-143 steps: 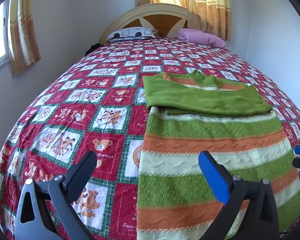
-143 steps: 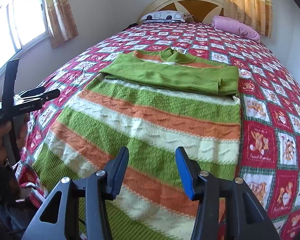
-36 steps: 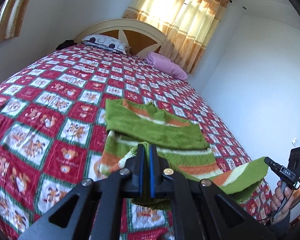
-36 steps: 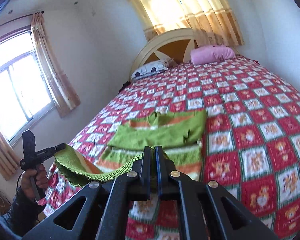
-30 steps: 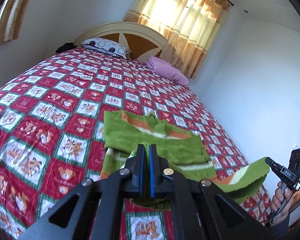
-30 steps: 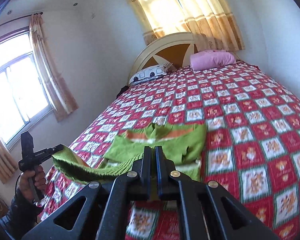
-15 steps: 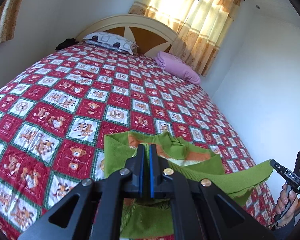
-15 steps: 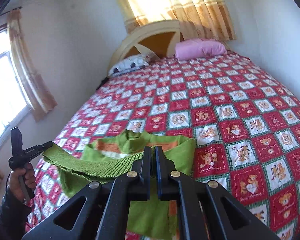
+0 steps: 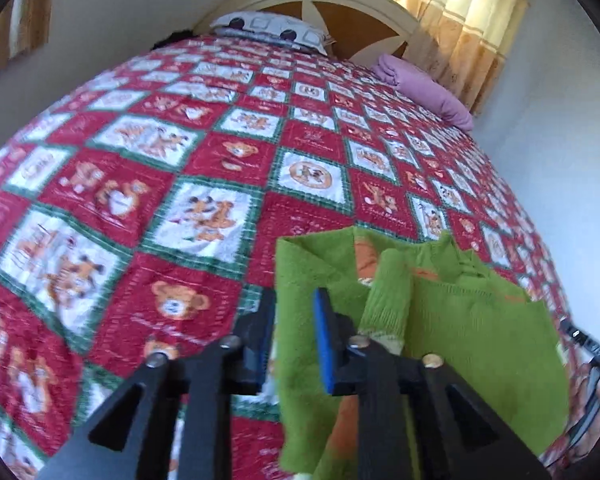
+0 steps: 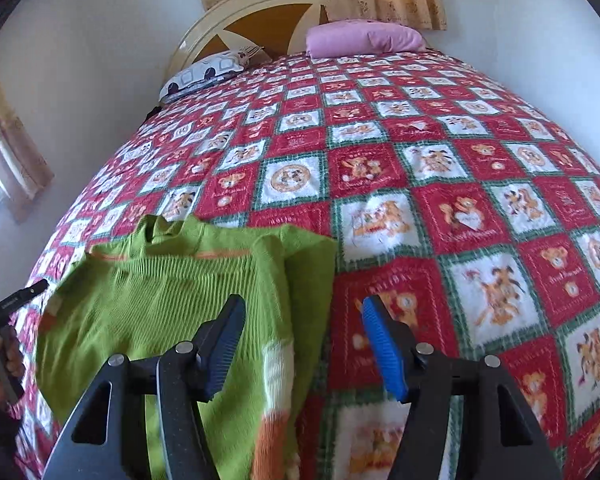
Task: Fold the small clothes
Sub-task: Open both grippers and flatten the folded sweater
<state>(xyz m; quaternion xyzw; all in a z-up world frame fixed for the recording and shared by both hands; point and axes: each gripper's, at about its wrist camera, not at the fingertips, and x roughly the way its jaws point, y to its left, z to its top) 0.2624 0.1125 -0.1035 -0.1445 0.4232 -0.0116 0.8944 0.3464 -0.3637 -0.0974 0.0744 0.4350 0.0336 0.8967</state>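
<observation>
Both claws stand open over the bed (image 10: 440,128), holding nothing. Wide bare quilt (image 9: 148,184) stretches left of the left claw (image 9: 294,340), whose jaws stand narrowly apart above the left edge of the folded green sweater (image 9: 480,340). That sweater lies flat, collar toward the headboard (image 10: 260,20). At its right edge the right claw (image 10: 304,344) hangs wide, one finger over the knit, the other over quilt, with open bed beyond.

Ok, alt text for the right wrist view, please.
The open right gripper hovers over a green striped sweater lying folded on a red teddy-bear quilt. At the headboard lie a pink pillow and a patterned pillow.
</observation>
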